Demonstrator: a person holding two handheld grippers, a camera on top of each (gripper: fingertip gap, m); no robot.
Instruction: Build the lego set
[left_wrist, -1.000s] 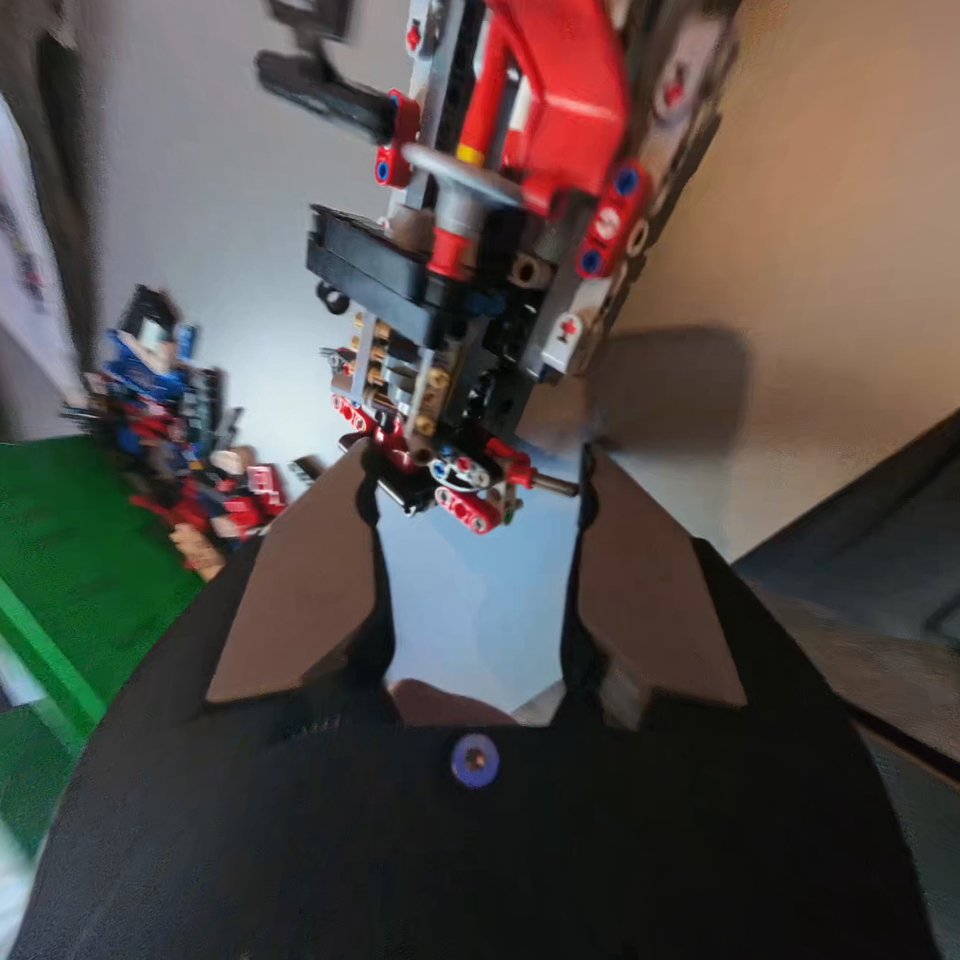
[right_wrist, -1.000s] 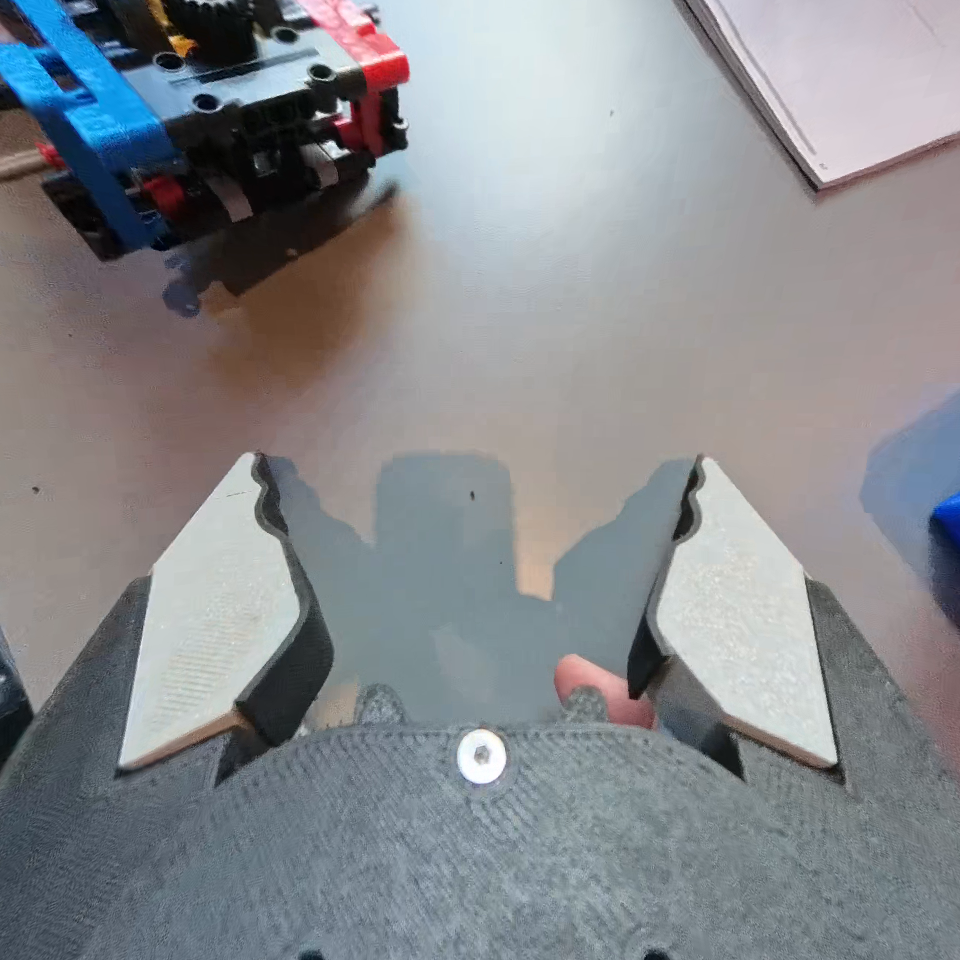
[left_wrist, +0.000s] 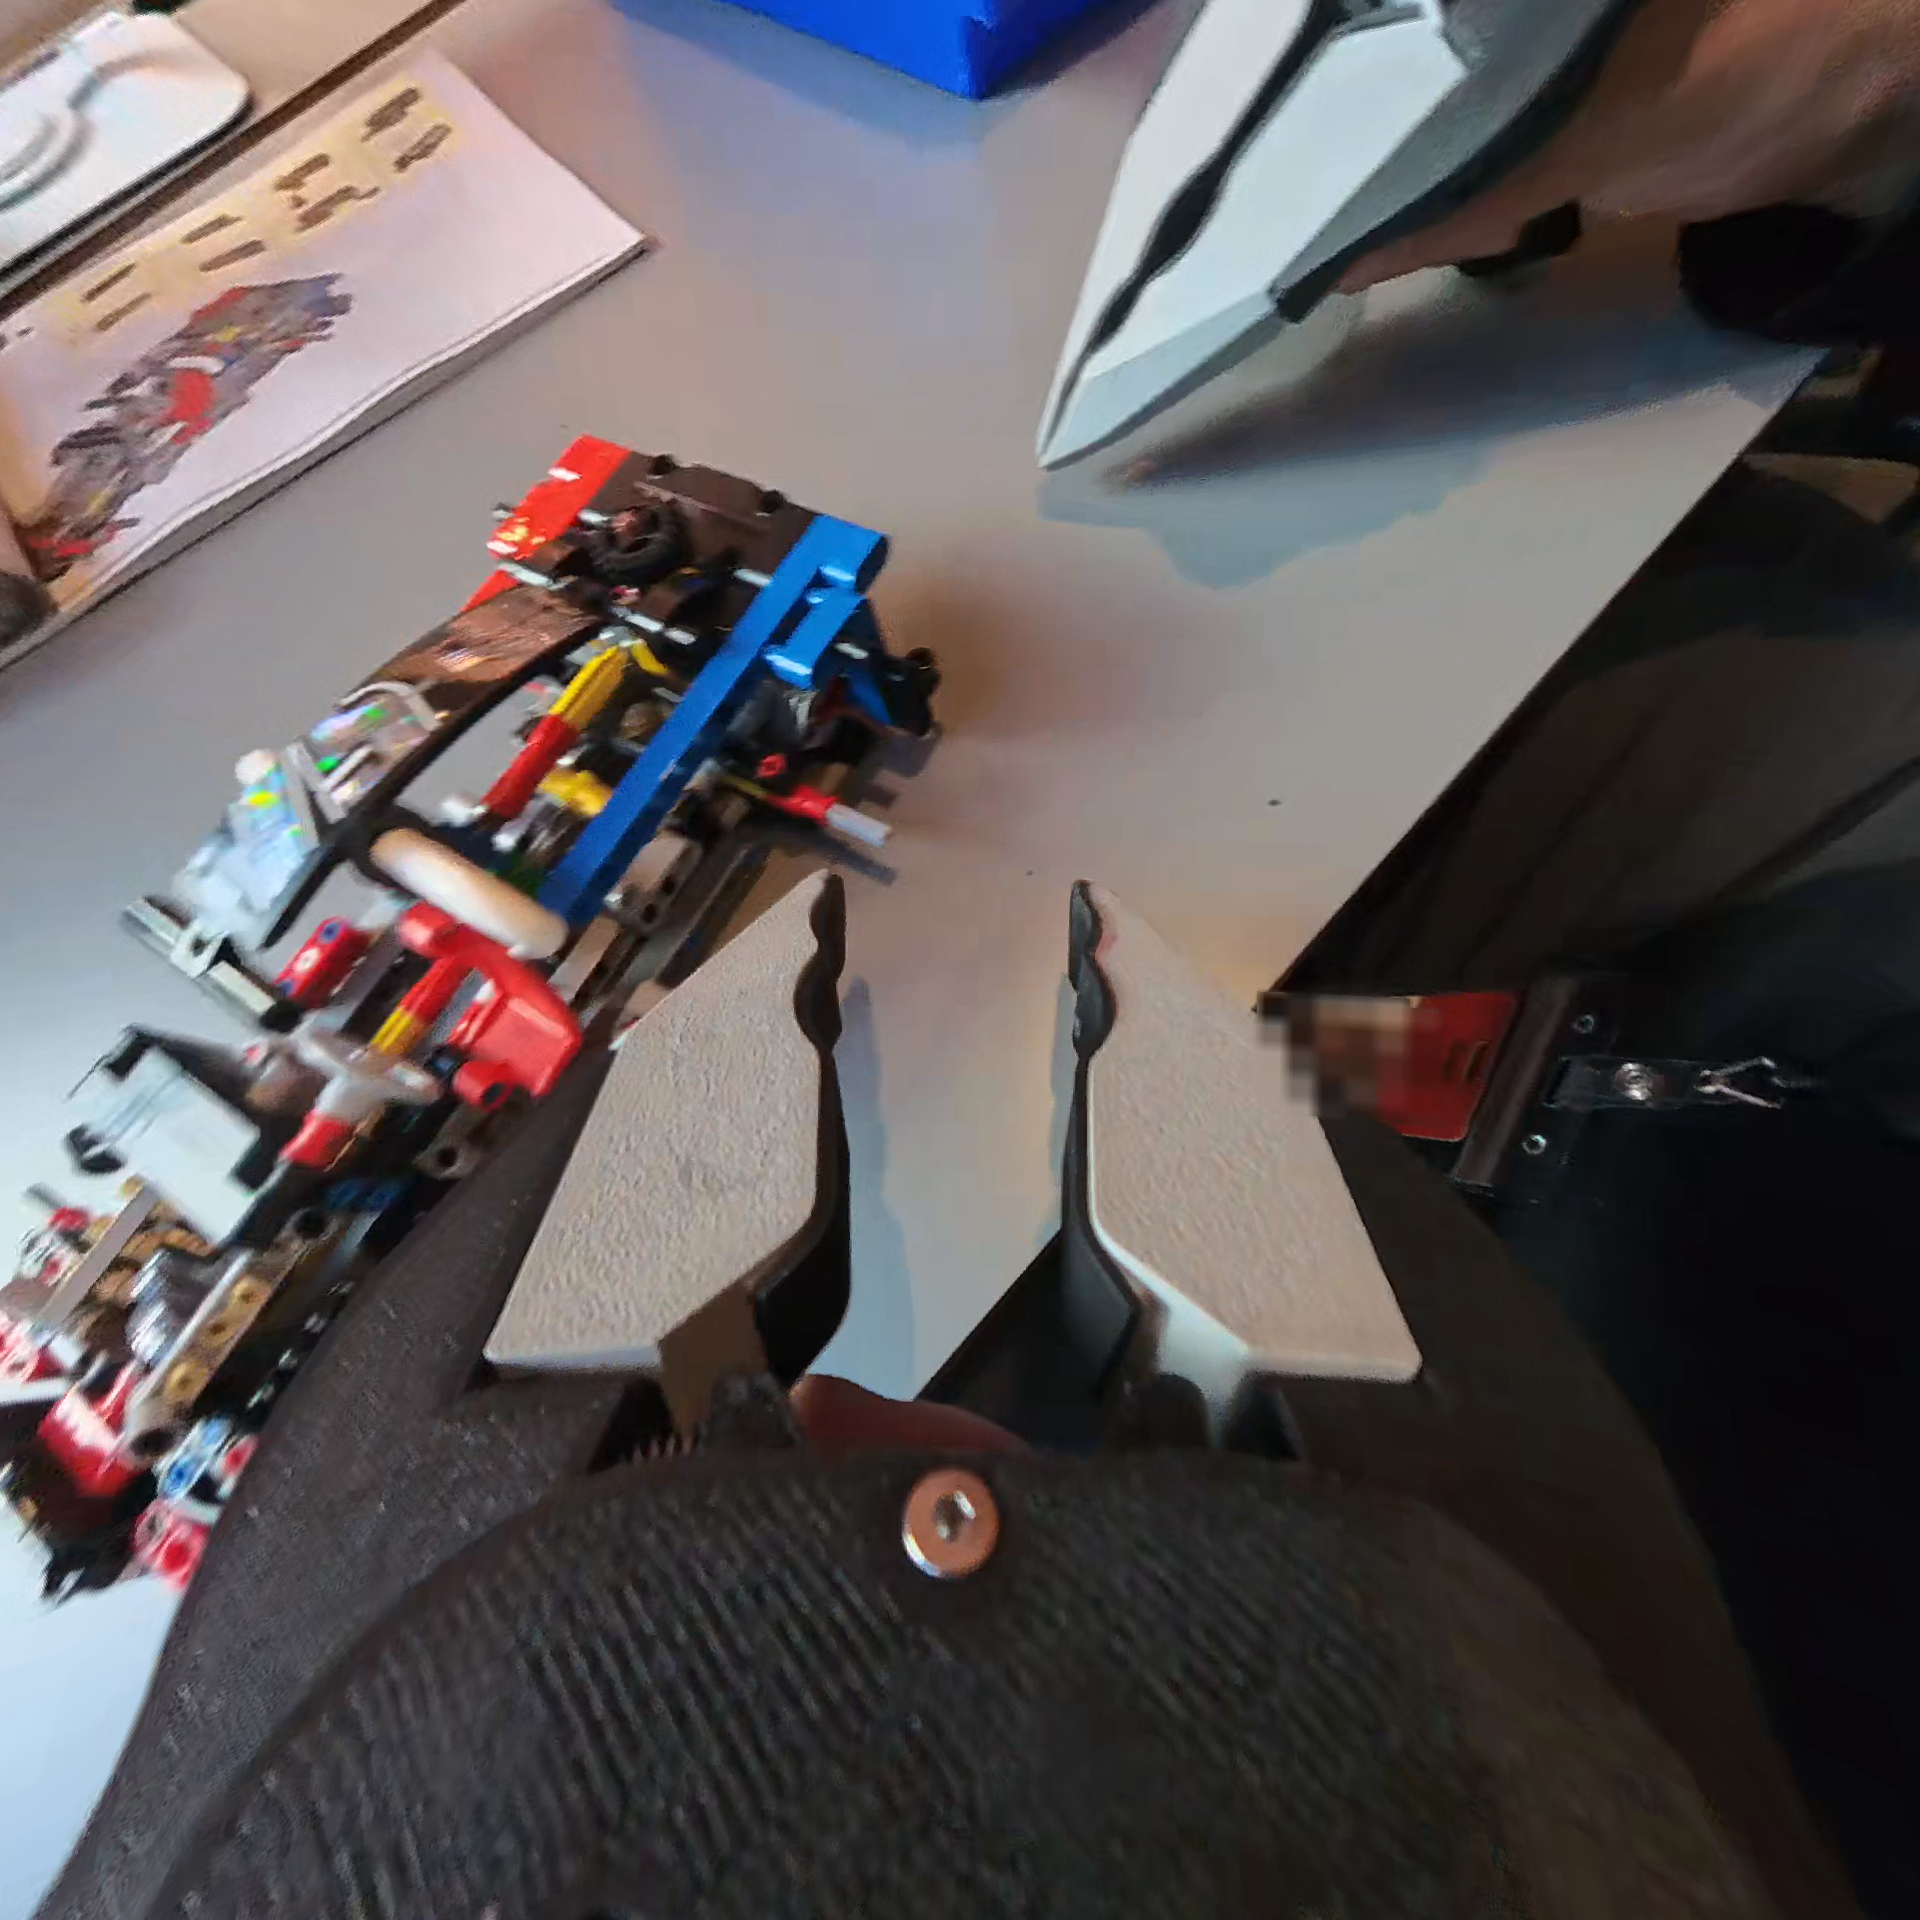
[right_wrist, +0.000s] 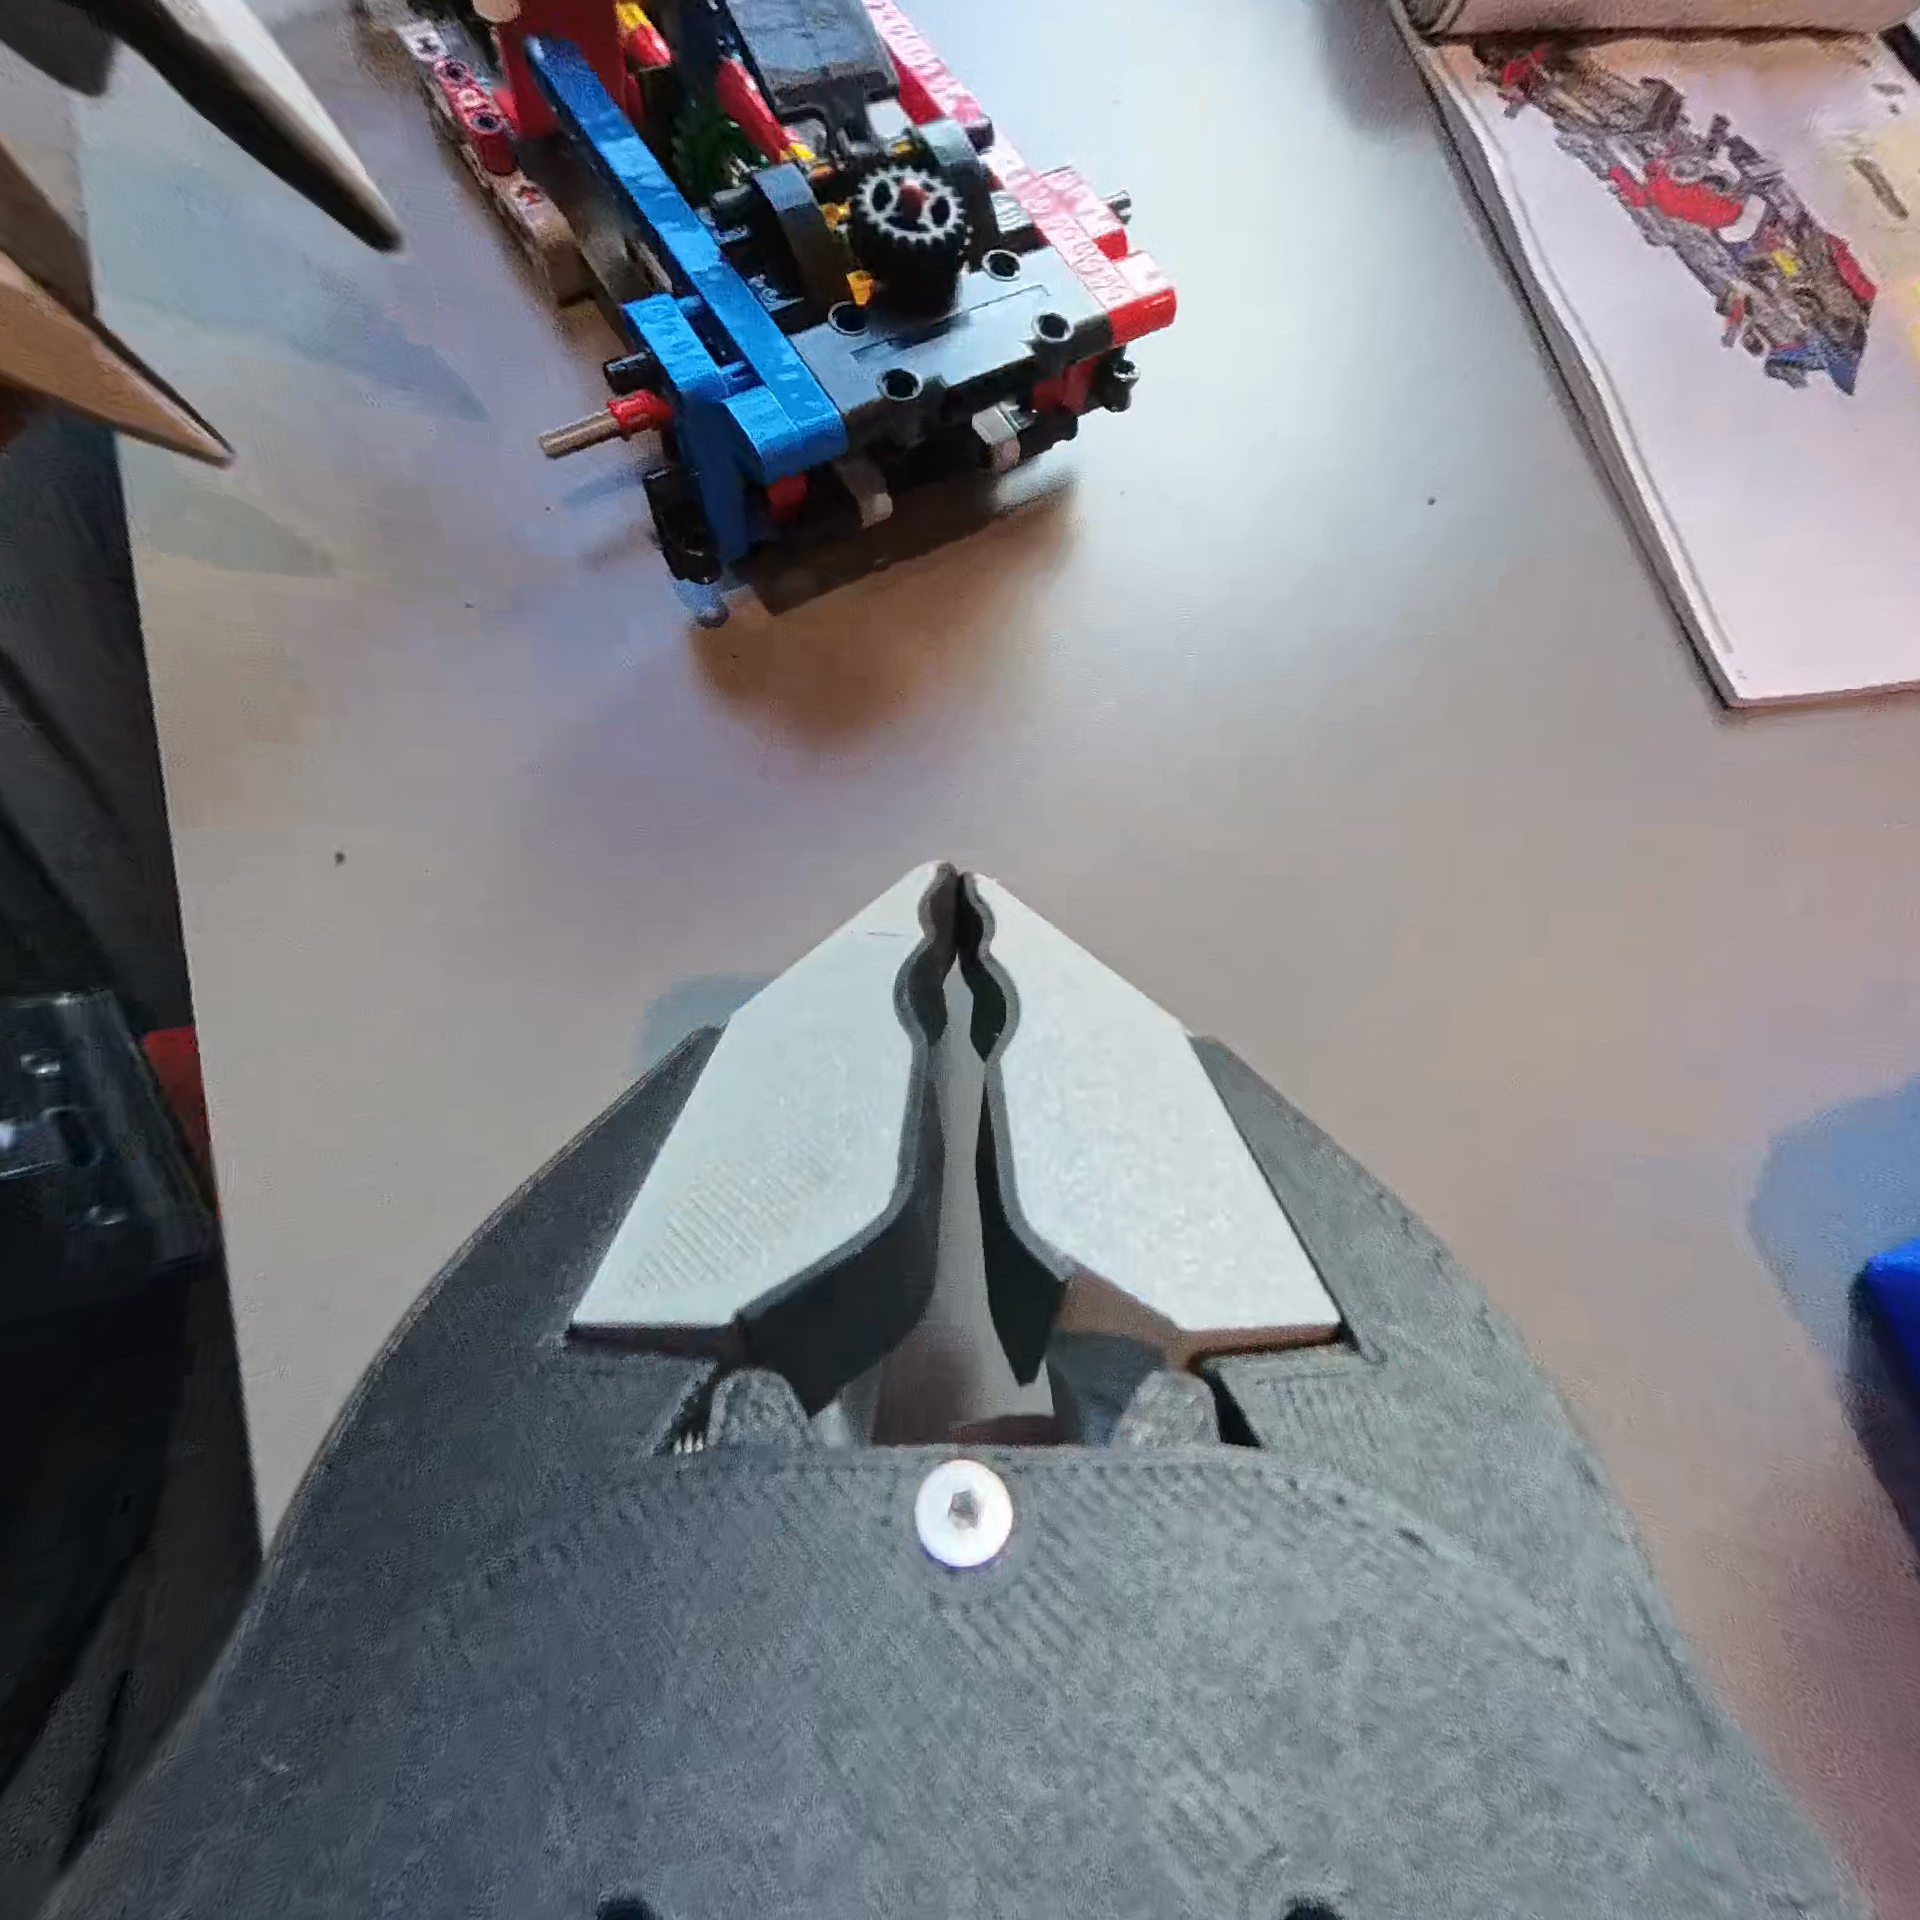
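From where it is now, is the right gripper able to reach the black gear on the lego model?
Probably yes: bare grey table lies between the right gripper and the black gear on the blue, red and black lego model. Its jaws are shut, so they must open first.

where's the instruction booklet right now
The instruction booklet lies open on the table, at the right wrist view's upper right, right of the lego model; upper left in the left wrist view.

Grey table (left_wrist: 935, 343) fills both views. Blue block (left_wrist: 935, 36) at top centre of left wrist view; blue object (right_wrist: 1891, 1299) at right edge of right wrist view, likely the same, can't confirm. White device (left_wrist: 94, 125) upper left. Red badge on black clip (left_wrist: 1455, 1060) at right, beyond table edge.
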